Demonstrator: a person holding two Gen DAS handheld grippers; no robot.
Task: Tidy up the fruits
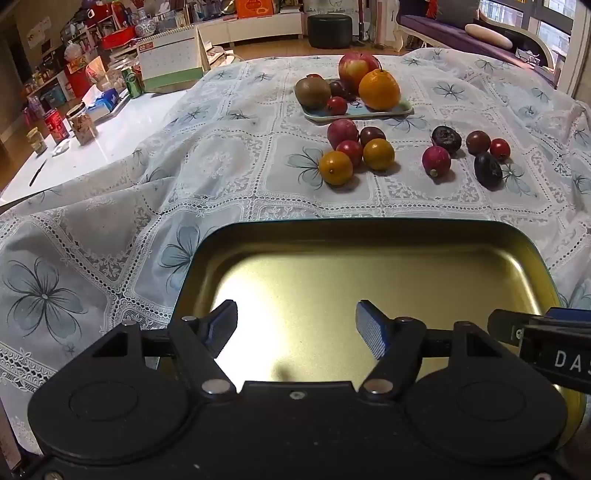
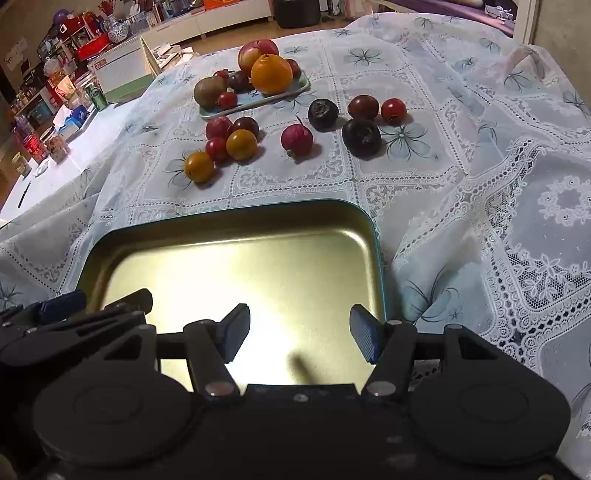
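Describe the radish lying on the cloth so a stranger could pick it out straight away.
Start at the empty gold tray nearest the cameras, then look past its far rim to the loose fruit on the lace tablecloth. The radish lies between the two clusters, alone: pink-red, with a thin stalk.

Cluttered shelves (image 1: 74, 55) left, black ottoman (image 1: 330, 31) (round), purple sofa (image 1: 461, 33) by windows (image 1: 517, 18)

Gold tin (image 1: 369, 236): near edge hidden behind gripper housings. Dark fruit (image 1: 337, 88) on far tray (image 1: 369, 112) mostly occluded (type unclear). Calendar (image 1: 170, 55) print illegible.
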